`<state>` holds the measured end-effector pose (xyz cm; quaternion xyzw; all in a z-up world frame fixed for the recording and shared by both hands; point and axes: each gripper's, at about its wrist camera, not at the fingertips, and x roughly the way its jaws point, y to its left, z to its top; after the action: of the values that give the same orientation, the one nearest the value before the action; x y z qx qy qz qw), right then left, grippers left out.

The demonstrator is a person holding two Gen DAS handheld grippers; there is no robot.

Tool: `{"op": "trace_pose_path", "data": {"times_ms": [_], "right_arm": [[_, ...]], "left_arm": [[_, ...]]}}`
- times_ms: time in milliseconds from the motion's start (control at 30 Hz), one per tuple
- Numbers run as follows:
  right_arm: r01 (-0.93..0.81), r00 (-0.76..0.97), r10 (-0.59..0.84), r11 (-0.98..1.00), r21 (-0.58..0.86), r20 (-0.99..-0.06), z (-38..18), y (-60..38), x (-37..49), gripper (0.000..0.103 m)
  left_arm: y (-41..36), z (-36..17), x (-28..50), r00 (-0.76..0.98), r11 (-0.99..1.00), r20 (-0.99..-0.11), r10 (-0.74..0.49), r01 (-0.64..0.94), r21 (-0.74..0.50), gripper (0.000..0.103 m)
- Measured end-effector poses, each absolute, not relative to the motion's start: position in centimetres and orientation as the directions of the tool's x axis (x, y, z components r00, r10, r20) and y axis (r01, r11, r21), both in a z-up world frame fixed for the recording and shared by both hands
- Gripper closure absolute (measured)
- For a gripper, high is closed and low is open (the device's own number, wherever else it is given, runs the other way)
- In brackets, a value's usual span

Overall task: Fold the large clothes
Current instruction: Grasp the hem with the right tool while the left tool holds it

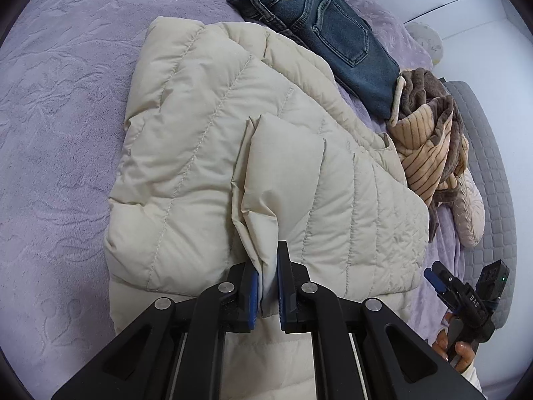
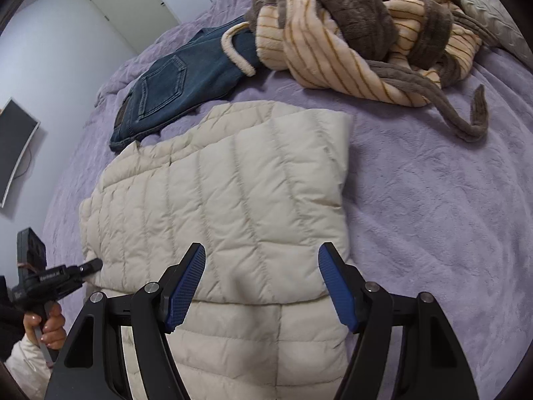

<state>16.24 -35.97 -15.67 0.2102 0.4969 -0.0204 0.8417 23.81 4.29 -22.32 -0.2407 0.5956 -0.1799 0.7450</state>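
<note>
On the purple bed (image 1: 66, 133) the puffy coat (image 1: 200, 116) looks soft and light, its edge pinched by the left gripper (image 1: 267, 286) while the right gripper (image 2: 261, 286) hangs open.

Jacket (image 2: 226, 200): on the bed (image 2: 433, 200), nearest.
Jeans (image 2: 173, 90): behind the jacket, touching it.
Robe (image 2: 359, 33): on the bed, overlapping the jeans' end.

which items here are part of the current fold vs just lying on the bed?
In play:
- cream puffer jacket
- left gripper, shut on a jacket fold
- right gripper, open above the jacket

Lying about:
- jeans, already folded
- striped plush robe, in a heap
- pillow
- purple blanket under everything
</note>
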Motion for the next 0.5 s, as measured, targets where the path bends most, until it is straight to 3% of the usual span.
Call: {"op": "trace_pose_path", "data": {"times_ms": [200, 433, 467, 500], "right_arm": [[0.416, 0.536, 0.191, 0.788, 0.454, -0.822, -17.3, -42.1, 17.3, 0.029], [0.478, 0.595, 0.399, 0.522, 0.707, -0.698, -21.7, -46.7, 19.6, 0.029], [0.475, 0.602, 0.439, 0.474, 0.742, -0.666, -22.4, -46.9, 20.0, 0.031], [0.466, 0.606, 0.478, 0.434, 0.771, -0.636, -23.0, -46.8, 20.4, 0.047]], "left_arm": [[4.3, -22.2, 24.1, 0.233, 0.844, -0.821, -0.521, -0.005, -0.536, 0.092], [4.4, -23.0, 24.2, 0.233, 0.847, -0.829, -0.508, -0.04, -0.53, 0.092], [4.3, -23.0, 24.2, 0.233, 0.851, -0.833, -0.502, -0.038, -0.524, 0.092], [4.0, -22.9, 24.2, 0.234, 0.855, -0.837, -0.495, -0.036, -0.517, 0.092]]}}
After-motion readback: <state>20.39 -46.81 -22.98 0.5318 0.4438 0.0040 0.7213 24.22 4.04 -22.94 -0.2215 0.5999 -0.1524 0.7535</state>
